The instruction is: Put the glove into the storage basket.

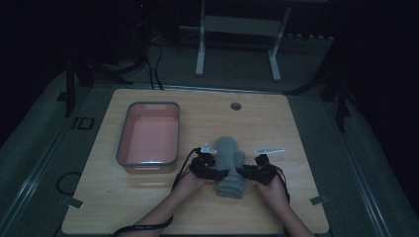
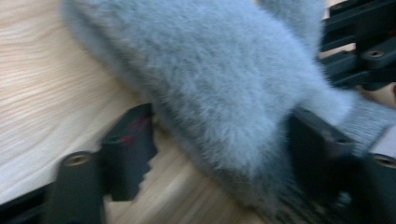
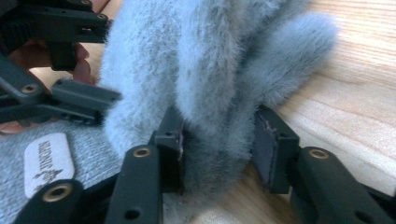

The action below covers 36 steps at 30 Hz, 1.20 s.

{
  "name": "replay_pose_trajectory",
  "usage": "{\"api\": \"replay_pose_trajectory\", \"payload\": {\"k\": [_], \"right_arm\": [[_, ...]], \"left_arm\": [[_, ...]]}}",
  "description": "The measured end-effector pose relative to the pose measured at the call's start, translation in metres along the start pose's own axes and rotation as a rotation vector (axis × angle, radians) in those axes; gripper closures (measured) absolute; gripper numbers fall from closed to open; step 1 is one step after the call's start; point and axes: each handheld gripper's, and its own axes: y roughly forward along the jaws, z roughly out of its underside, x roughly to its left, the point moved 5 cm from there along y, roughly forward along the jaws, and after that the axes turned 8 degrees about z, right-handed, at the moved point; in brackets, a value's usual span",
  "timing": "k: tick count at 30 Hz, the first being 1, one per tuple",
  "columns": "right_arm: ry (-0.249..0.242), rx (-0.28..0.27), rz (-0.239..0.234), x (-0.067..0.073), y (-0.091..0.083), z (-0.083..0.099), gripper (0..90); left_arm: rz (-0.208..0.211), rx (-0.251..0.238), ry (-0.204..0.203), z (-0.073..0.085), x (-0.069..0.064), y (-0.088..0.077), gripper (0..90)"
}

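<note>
As seen from the high view: both forearms came in from the bottom edge, hands side by side near the front of the tabletop [image 1: 296,118].
Left hand [image 1: 190,183]: palm down, holding the left gripper [image 1: 213,170] against the left side of a grey fluffy mitten [image 1: 231,165].
Left jaws: apart, one pad on bare wood, the other against the fur; no clamp seen.
Right hand [image 1: 271,190]: holding the right gripper [image 1: 249,172] at the mitten's right side.
Right jaws: set either side of a fold of fur [image 3: 210,135], one pad touching it; whether they gripped, I could not tell.
Mitten: lay flat, cuff toward the person, a pale label [image 3: 49,163] on the knit cuff.
Surface: light wood tabletop, a pink bin [image 1: 148,136] with grey rim well left of the mitten.
Room: dark, a white frame [image 1: 237,34] beyond the tabletop.
</note>
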Motion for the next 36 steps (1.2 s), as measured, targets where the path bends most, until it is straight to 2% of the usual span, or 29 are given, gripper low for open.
{"api": "replay_pose_trajectory", "payload": {"k": [3, 5, 8, 10, 12, 15, 18, 23, 28, 36], "right_arm": [[0.011, 0.006, -0.013, 0.000, 0.000, 0.000, 64.7], [0.017, -0.001, -0.024, 0.000, 0.000, 0.001, 66.9], [0.009, -0.004, -0.022, 0.001, -0.001, 0.000, 70.8], [0.007, -0.004, -0.018, 0.002, -0.002, 0.000, 73.4], [-0.008, -0.011, -0.009, 0.003, -0.003, 0.000, 74.9], [-0.014, -0.016, -0.010, 0.004, -0.007, -0.001, 77.2], [-0.016, -0.024, -0.020, 0.006, -0.012, -0.003, 78.1], [-0.020, -0.050, -0.034, 0.009, -0.021, -0.010, 78.8], [-0.031, -0.102, -0.049, 0.018, -0.039, -0.029, 79.7], [-0.049, -0.167, -0.066, 0.033, -0.056, -0.059, 80.0]], "left_arm": [[0.062, 0.011, -0.037, -0.001, 0.000, 0.002, 45.4], [0.085, 0.015, -0.037, -0.002, -0.001, 0.002, 53.3], [0.067, 0.018, 0.025, -0.004, -0.007, 0.001, 66.1], [0.052, 0.013, 0.054, -0.005, -0.010, 0.001, 70.5], [0.054, 0.003, 0.053, -0.006, -0.011, 0.000, 72.8], [0.052, -0.006, 0.075, -0.008, -0.014, -0.003, 75.3], [0.054, -0.010, 0.100, -0.013, -0.018, -0.008, 76.2], [0.061, -0.032, 0.112, -0.022, -0.024, -0.018, 76.7], [0.069, -0.076, 0.129, -0.041, -0.031, -0.038, 77.1], [0.058, -0.097, 0.164, -0.065, -0.033, -0.068, 77.1]]}}
